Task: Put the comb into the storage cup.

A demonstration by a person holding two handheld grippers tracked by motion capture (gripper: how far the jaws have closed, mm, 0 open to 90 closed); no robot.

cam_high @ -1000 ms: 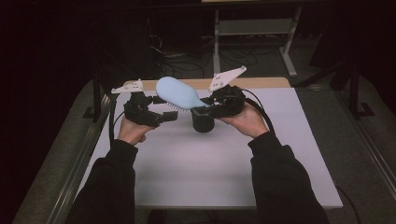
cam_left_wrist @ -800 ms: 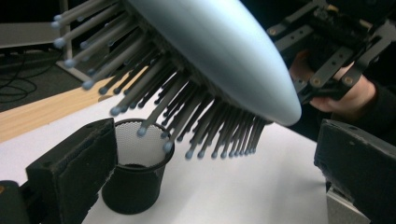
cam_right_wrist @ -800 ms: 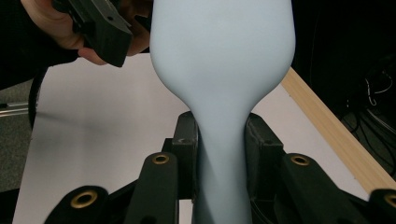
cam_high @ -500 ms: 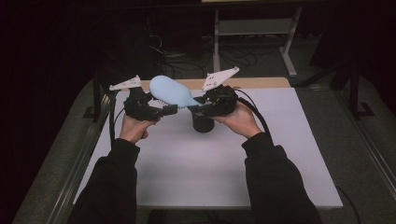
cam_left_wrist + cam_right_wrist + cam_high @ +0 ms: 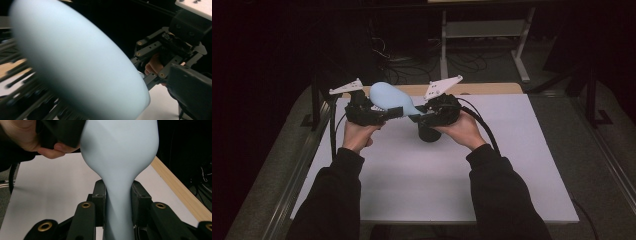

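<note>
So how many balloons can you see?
1. A light blue balloon is held up over the white table, between the two grippers; the right gripper pinches its thin neck. No others show, though the dark room could hide some.

Right hand-held gripper (image 5: 414,116) clamped (left (image 5: 398,112) just closing).

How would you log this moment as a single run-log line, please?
right gripper: shut on balloon neck | left gripper: jaws closing, at balloon body | black cylinder: standing on table
</note>
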